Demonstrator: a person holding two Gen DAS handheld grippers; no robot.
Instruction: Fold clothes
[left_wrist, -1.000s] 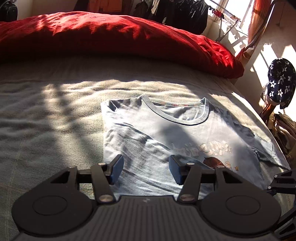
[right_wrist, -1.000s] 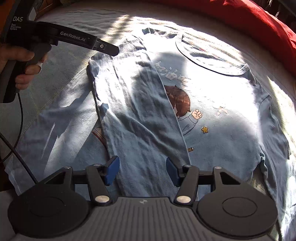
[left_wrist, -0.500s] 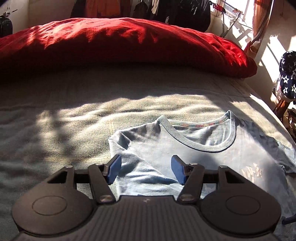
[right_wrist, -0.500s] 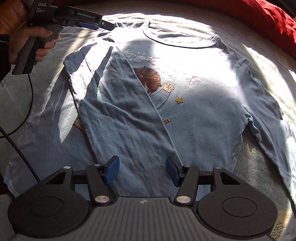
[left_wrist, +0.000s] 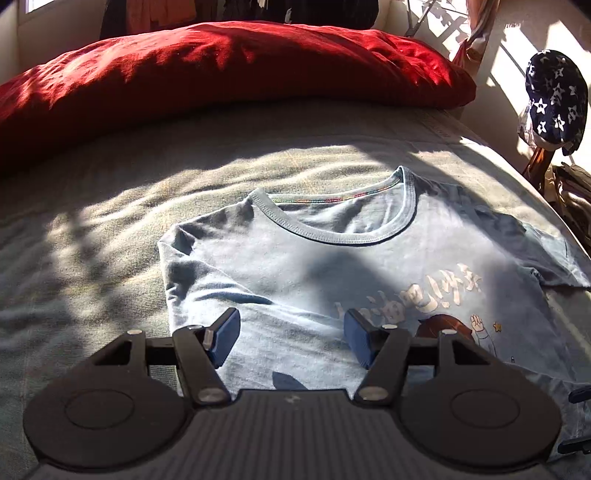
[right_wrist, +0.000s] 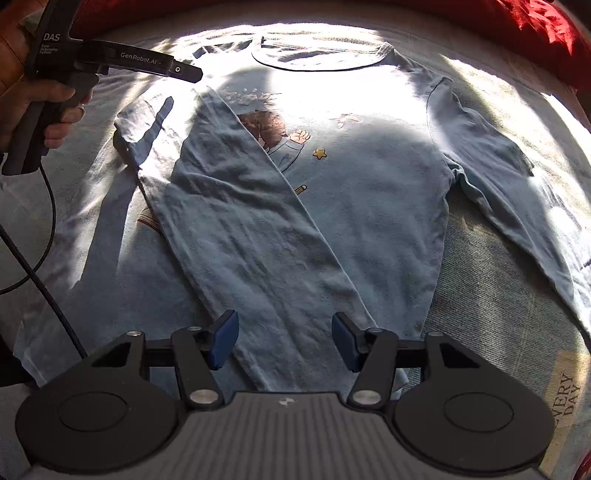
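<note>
At the far left of the right wrist view a hand (right_wrist: 35, 110) grips the handle of the left gripper (right_wrist: 184, 74), its black arm reaching out over the near-left shoulder of the shirt (right_wrist: 369, 177); a cable (right_wrist: 48, 280) hangs from the handle down the left edge. In its own view the left gripper (left_wrist: 291, 338) hovers above the shirt (left_wrist: 332, 266) with the jaws apart and nothing between the blue pads (left_wrist: 225, 334). The shirt is pale blue and long-sleeved, lying flat, chest up, on the grey bedspread (left_wrist: 110, 221), collar (left_wrist: 332, 229) at the far side. Its left sleeve (right_wrist: 240, 229) is folded across the body, running on a slant from the left shoulder down to the near hem and covering part of the cartoon print (right_wrist: 280, 133). The right gripper (right_wrist: 284, 341) hangs over the near end of that folded sleeve, jaws open, pads clear of the cloth. To the right, the other sleeve (right_wrist: 517, 206) lies spread out and unfolded on the bedspread (right_wrist: 480, 314). A red duvet (left_wrist: 221, 70) is heaped across the far side of the bed. At the far right of the left wrist view, off the bed, a dark star-patterned cloth (left_wrist: 556, 96) hangs on something I cannot make out
</note>
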